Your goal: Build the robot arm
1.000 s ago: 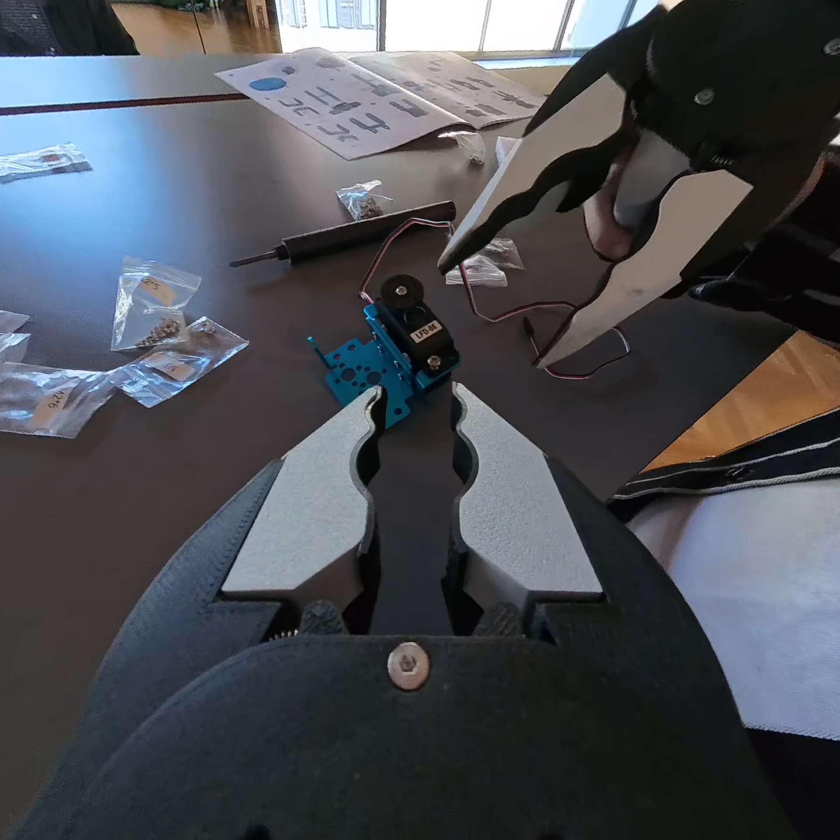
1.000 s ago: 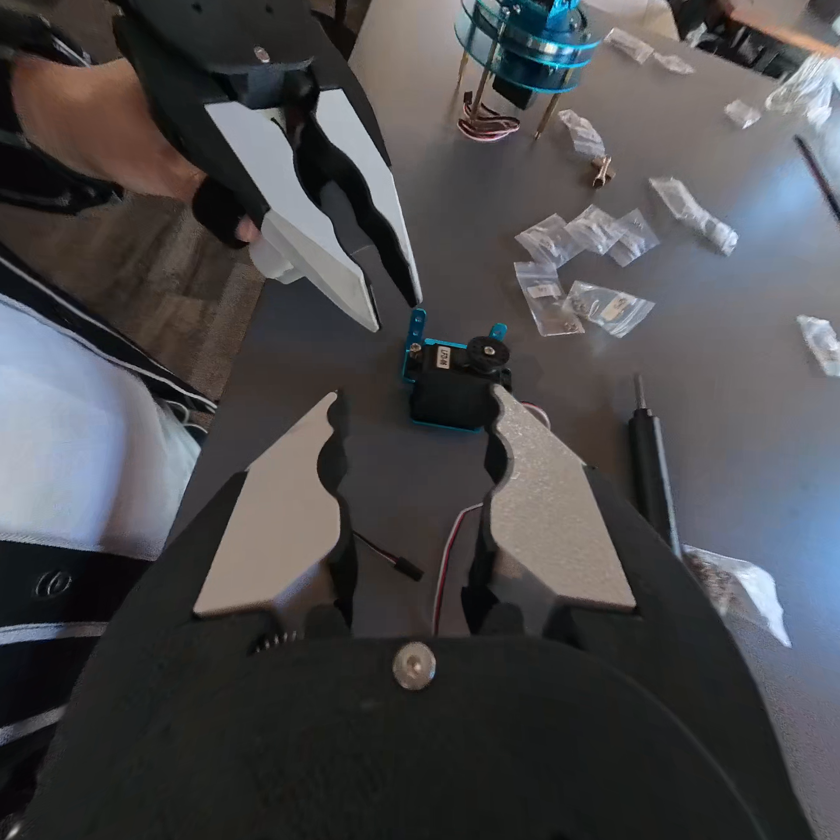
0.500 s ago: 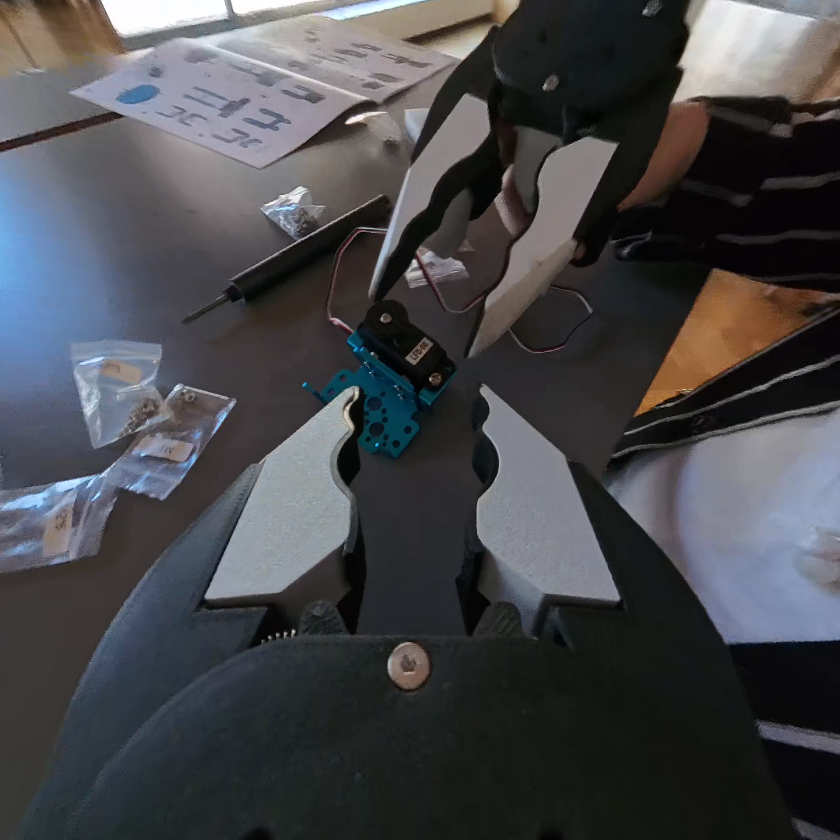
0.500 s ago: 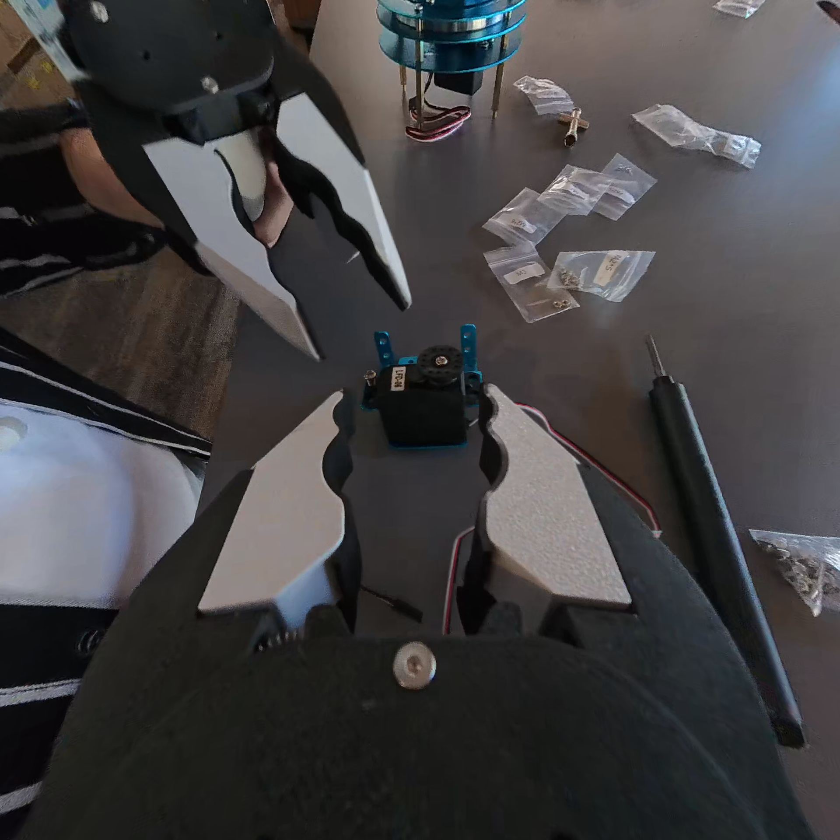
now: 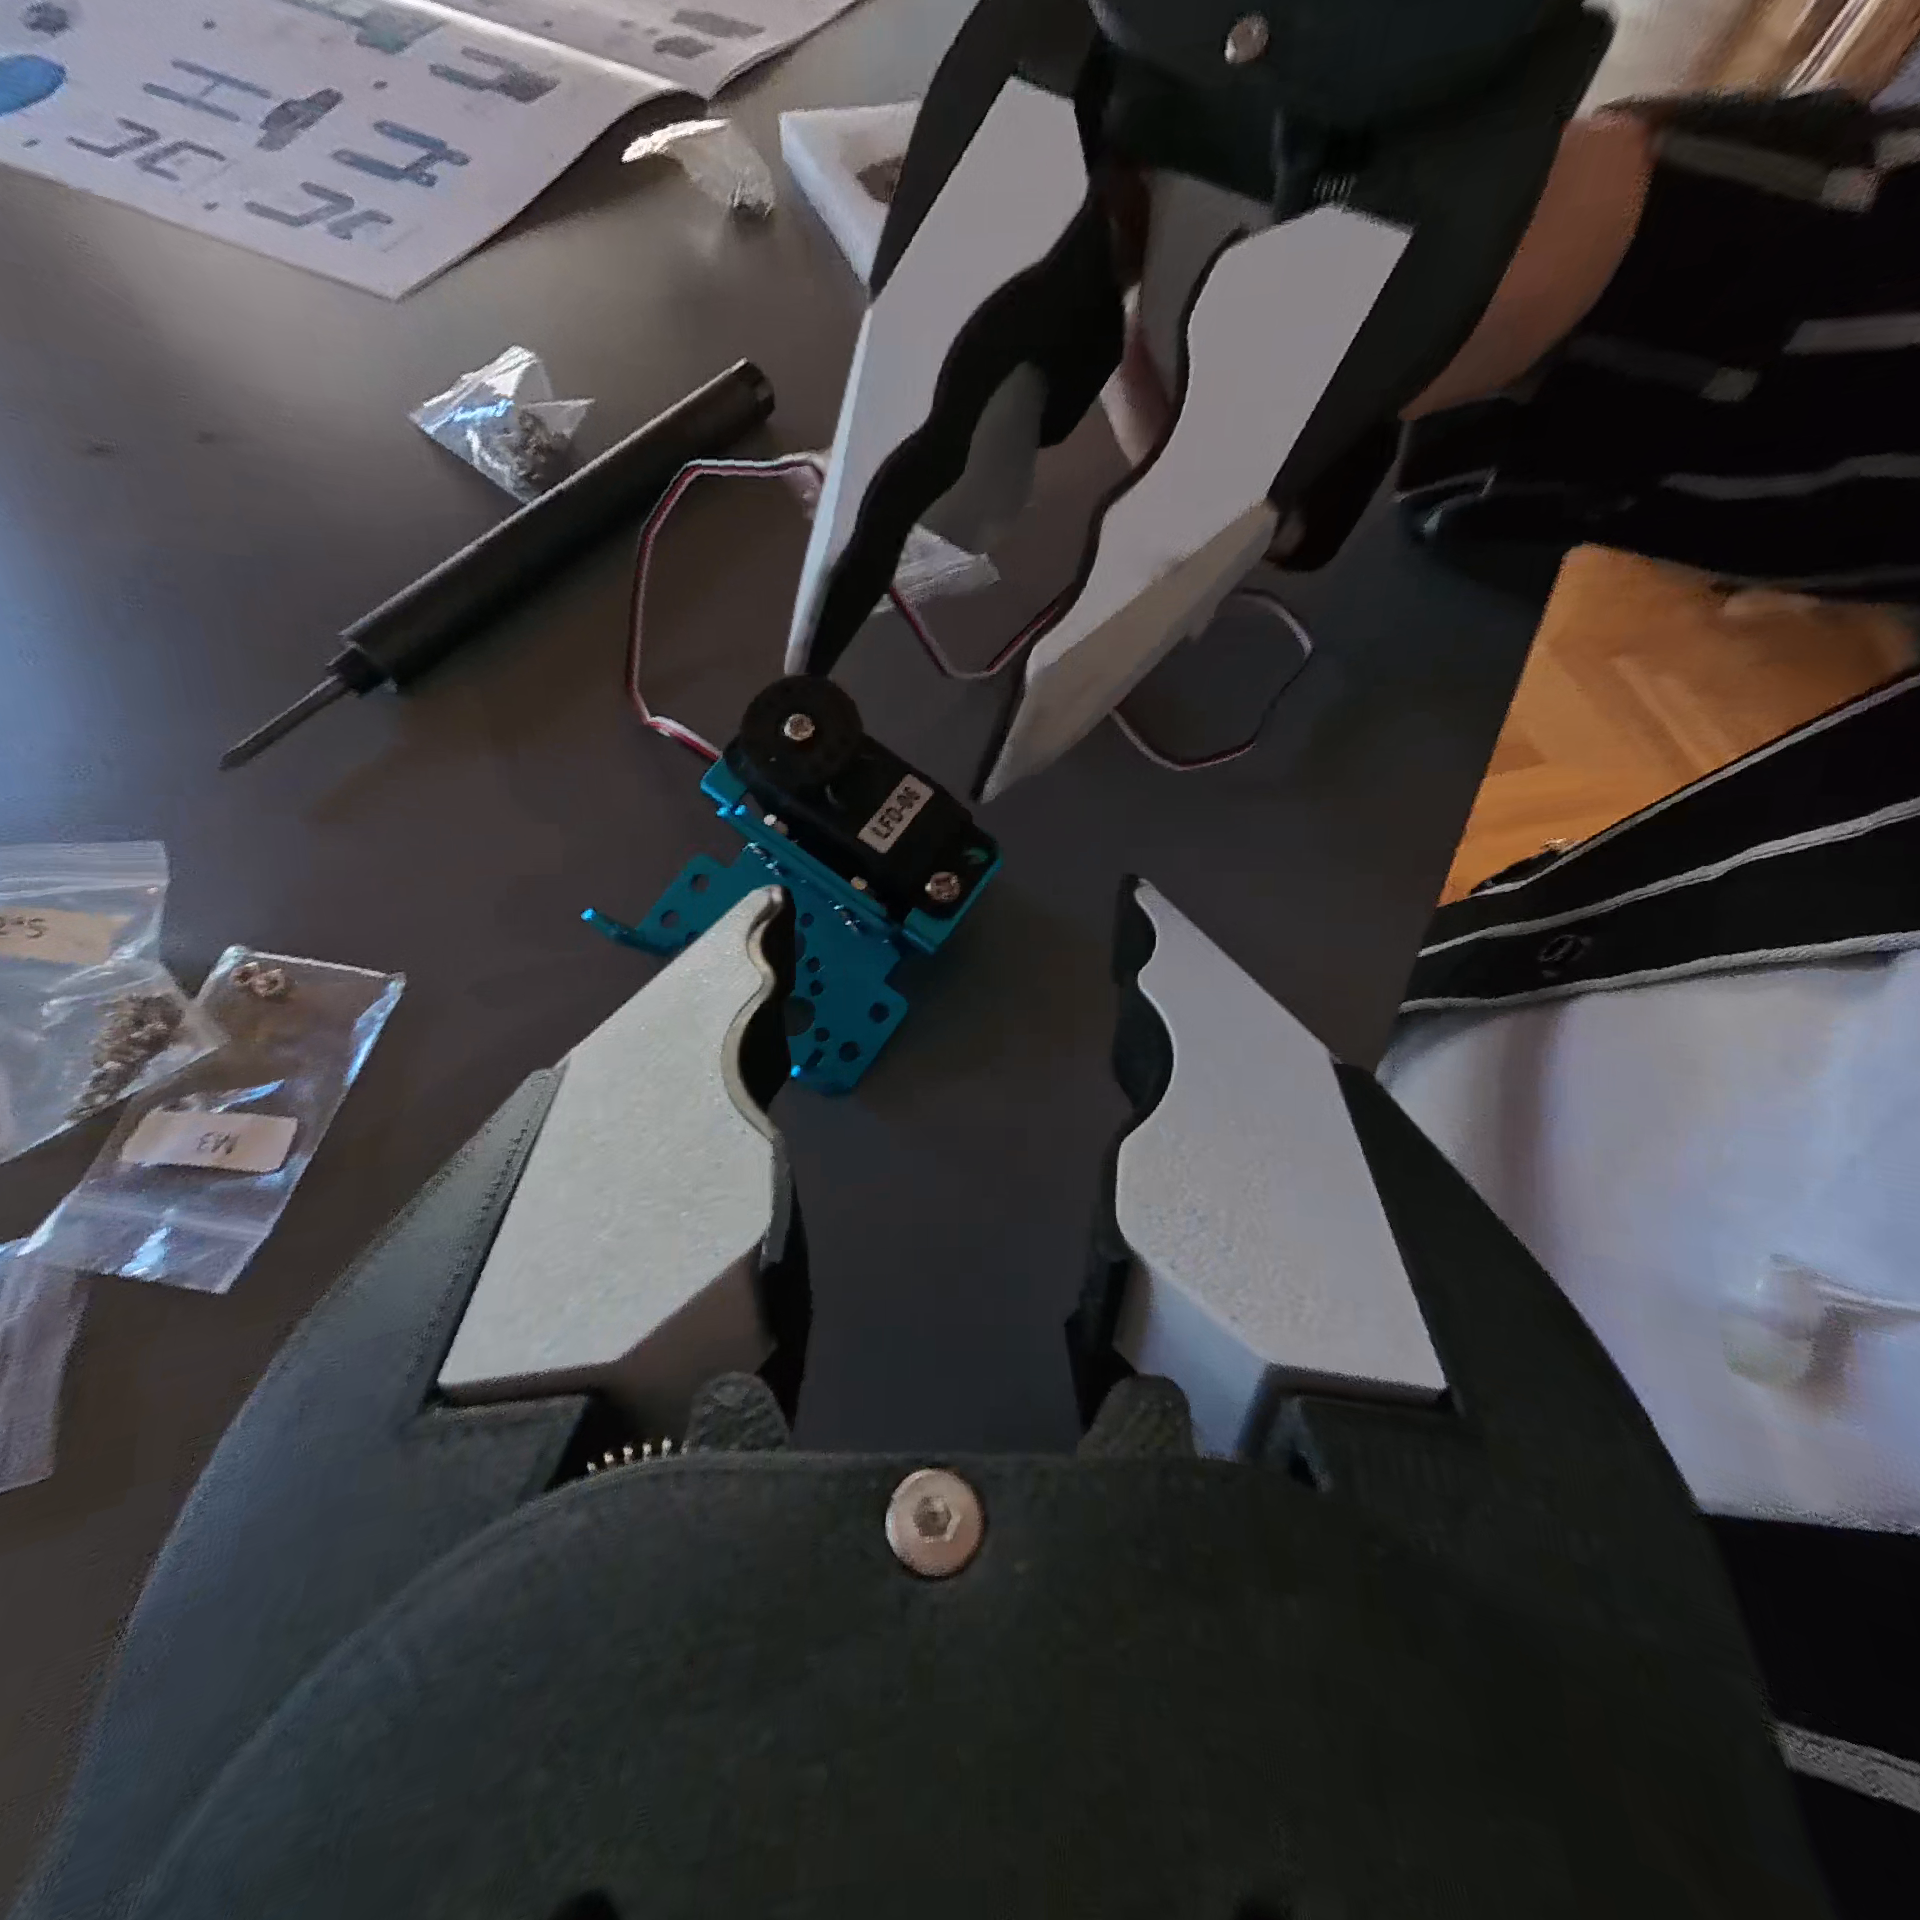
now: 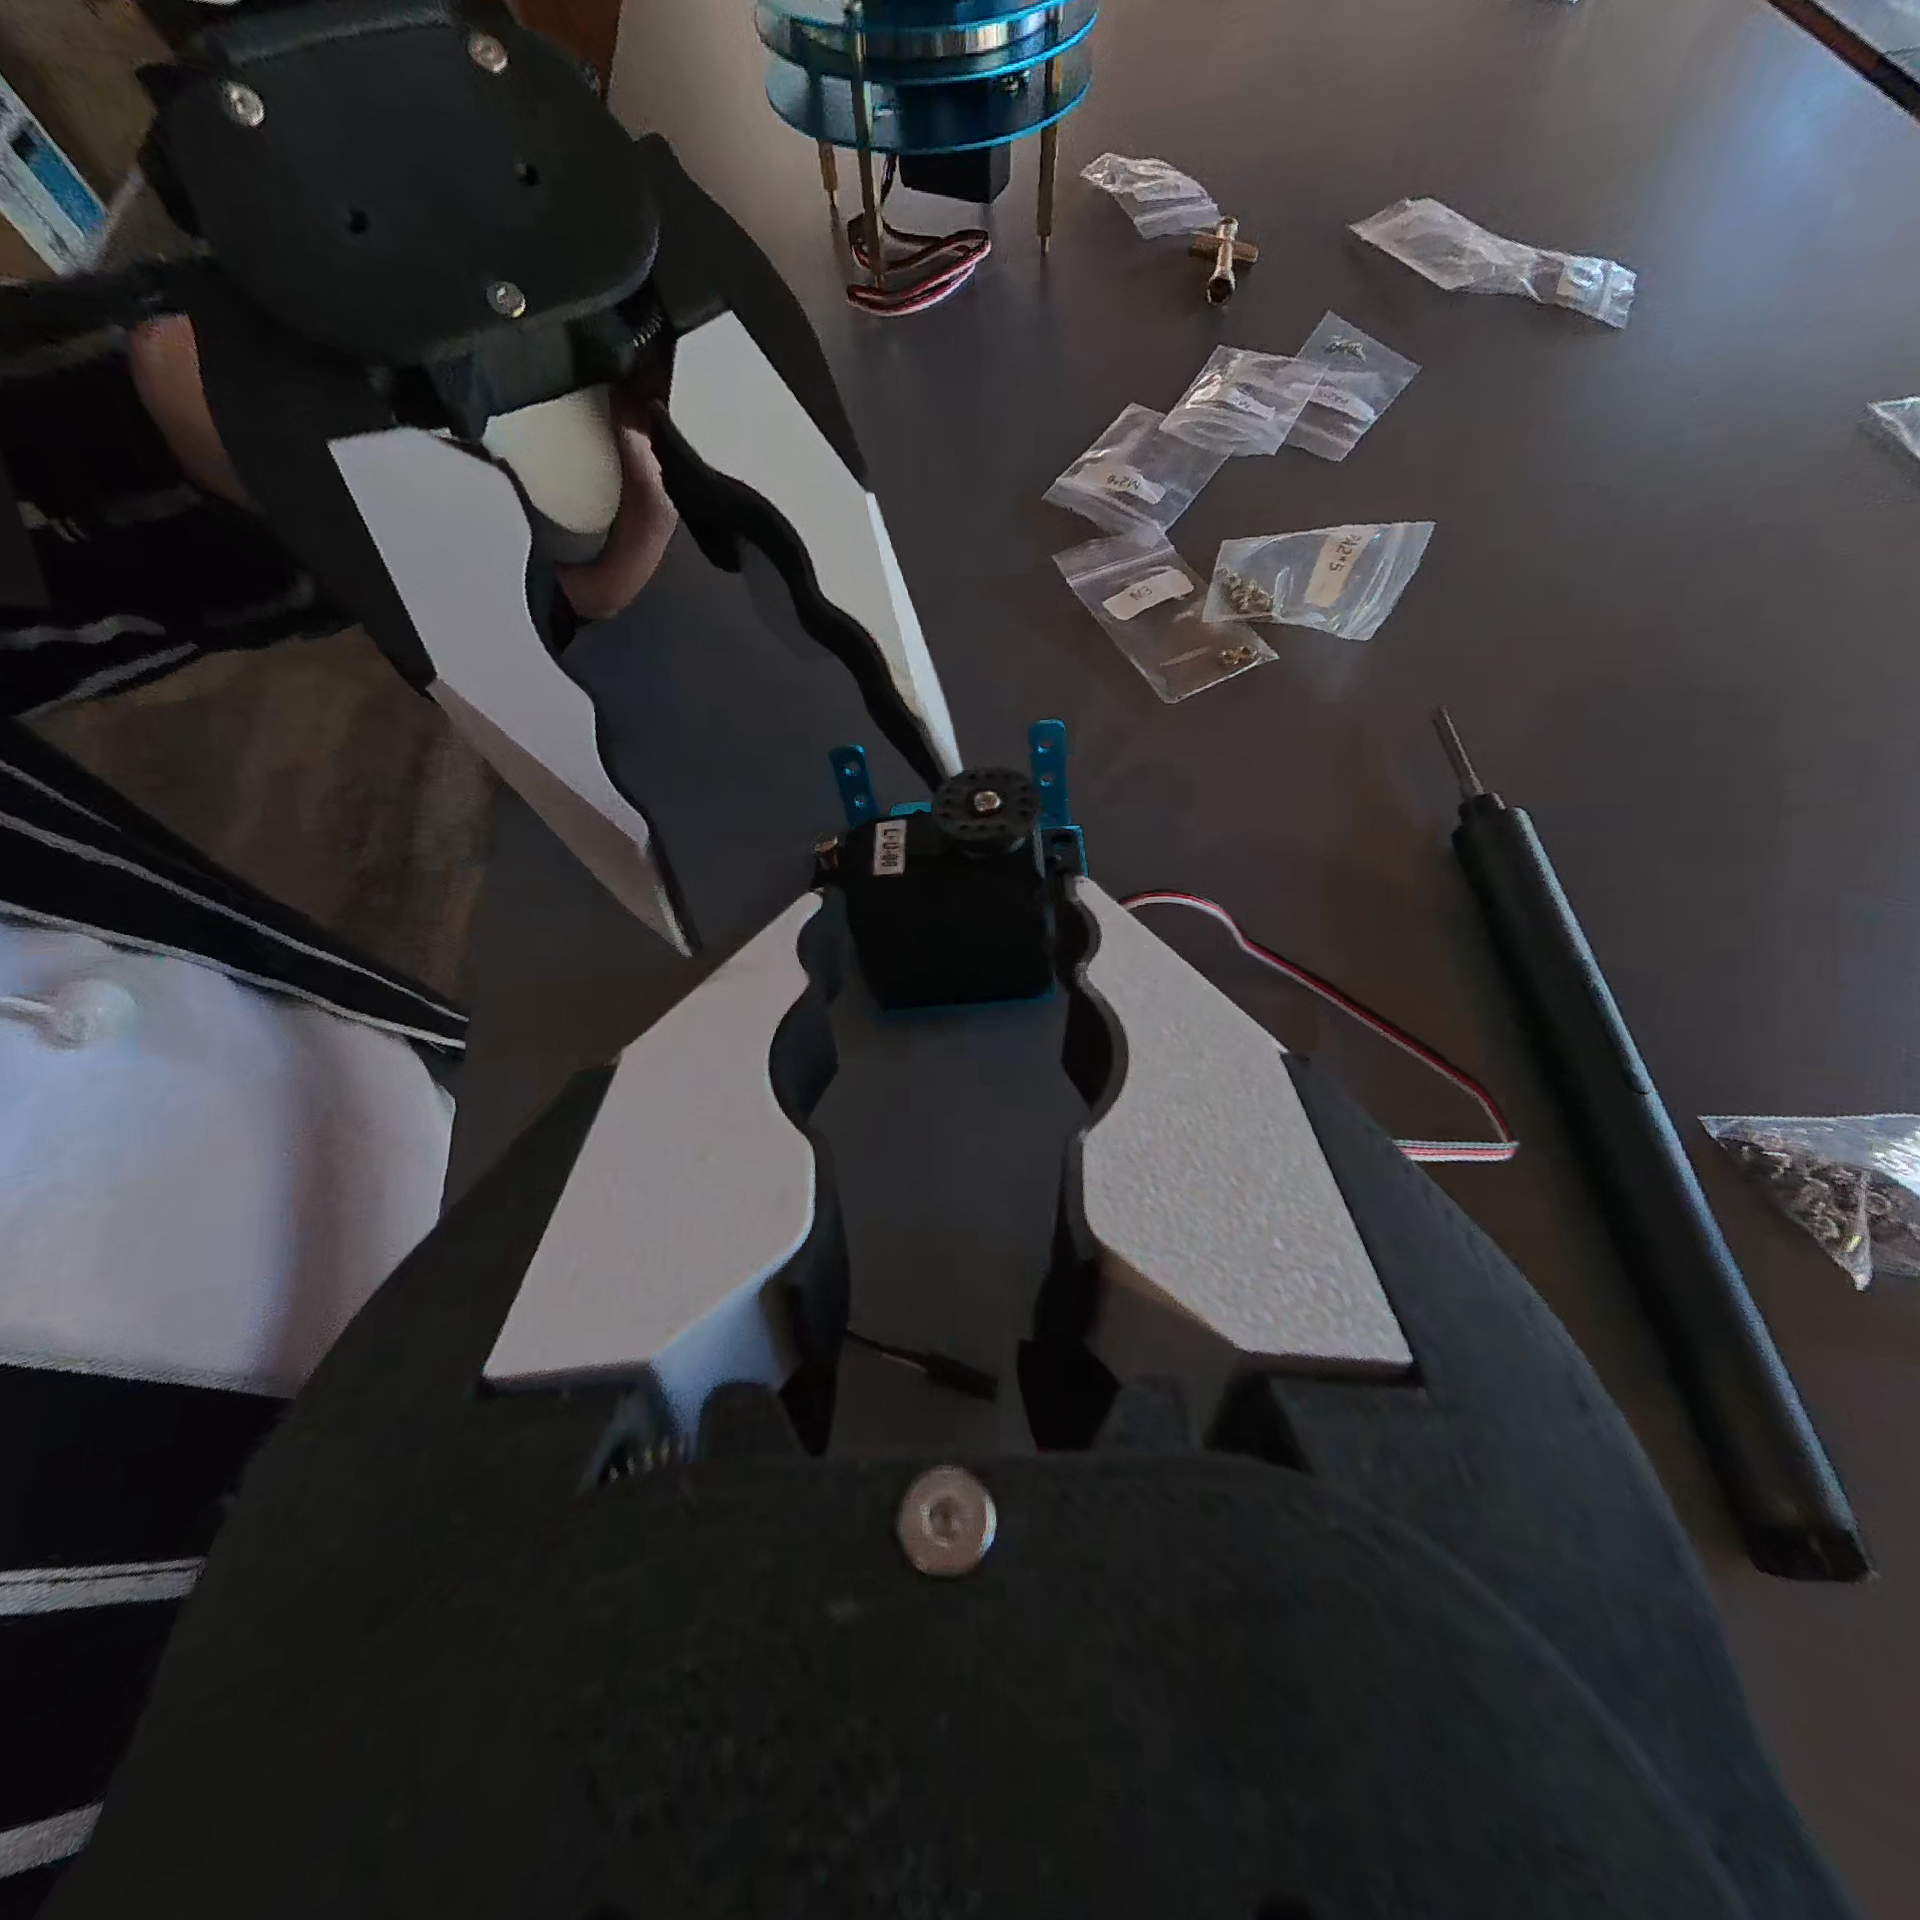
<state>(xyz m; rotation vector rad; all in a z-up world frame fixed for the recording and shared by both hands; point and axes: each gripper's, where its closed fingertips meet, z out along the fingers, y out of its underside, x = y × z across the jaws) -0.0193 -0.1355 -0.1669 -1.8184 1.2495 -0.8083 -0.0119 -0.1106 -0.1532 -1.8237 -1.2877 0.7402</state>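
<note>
A black servo sits in a blue metal bracket on the dark table, with a red-white-black wire trailing off. My right gripper is open, its fingertips on either side of the servo body; I cannot tell whether they touch it. In the left wrist view it comes down from above. My left gripper is open and empty, its left finger over the bracket's flat plate. In the right wrist view it faces me, one tip by the servo horn.
A black screwdriver lies beside the servo. Several small bags of screws are scattered about. An open booklet, a blue round assembly and a cross wrench lie farther off. The table edge and wooden floor are close. Left and right tips are no more than a few centimetres apart. Between my right fingertips and the black screwdriver there is roughly 12 cm. It is also in sight in the right wrist view.
My right gripper has moved forward and down until its fingers straddle the servo. My left gripper has opened wider and drawn close to the bracket.
</note>
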